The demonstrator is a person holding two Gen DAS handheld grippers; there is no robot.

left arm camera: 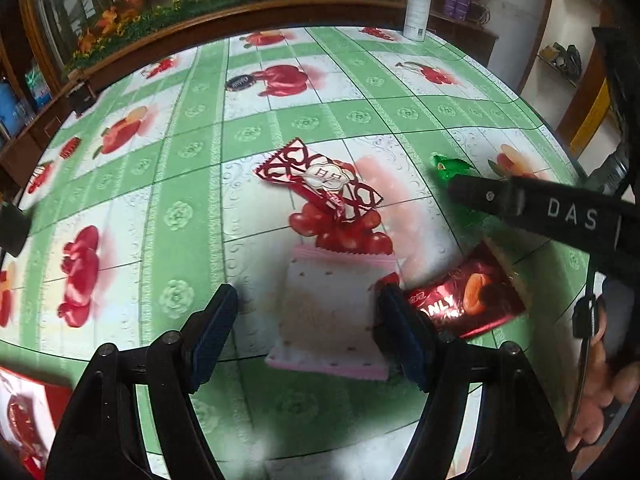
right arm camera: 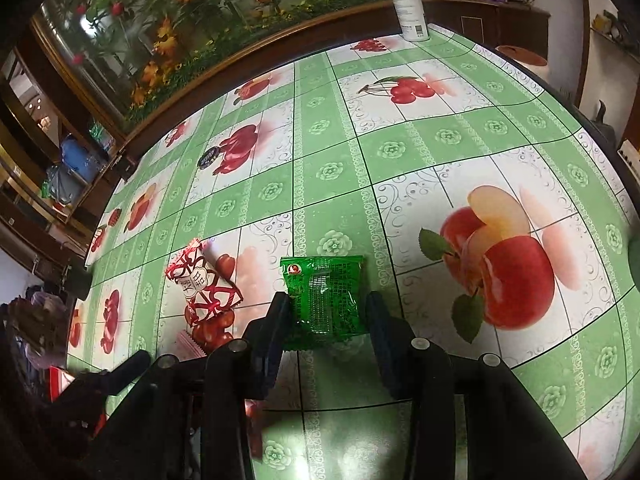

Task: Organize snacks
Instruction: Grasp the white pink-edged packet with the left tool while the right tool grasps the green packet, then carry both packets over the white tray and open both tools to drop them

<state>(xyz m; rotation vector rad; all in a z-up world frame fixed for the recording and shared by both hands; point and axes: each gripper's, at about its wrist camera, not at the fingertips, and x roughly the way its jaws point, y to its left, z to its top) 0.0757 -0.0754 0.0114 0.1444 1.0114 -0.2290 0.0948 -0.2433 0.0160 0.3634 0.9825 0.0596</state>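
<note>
A pink and white snack packet (left arm camera: 332,312) lies on the table between the fingers of my open left gripper (left arm camera: 308,320); the jaws stand apart on either side of it. A red and white heart-pattern candy (left arm camera: 320,182) lies just beyond it and also shows in the right wrist view (right arm camera: 202,284). A dark red chocolate packet (left arm camera: 468,300) lies to the right. A green snack packet (right arm camera: 326,296) lies between the fingers of my right gripper (right arm camera: 328,332), whose jaws sit close to its sides. Its tip shows in the left wrist view (left arm camera: 448,166).
The table has a green and white fruit-print cloth (right arm camera: 400,152). A white spray bottle (right arm camera: 408,0) stands at the far edge. A small dark round object (right arm camera: 209,157) lies far left. A red box (left arm camera: 28,420) sits at the near left corner.
</note>
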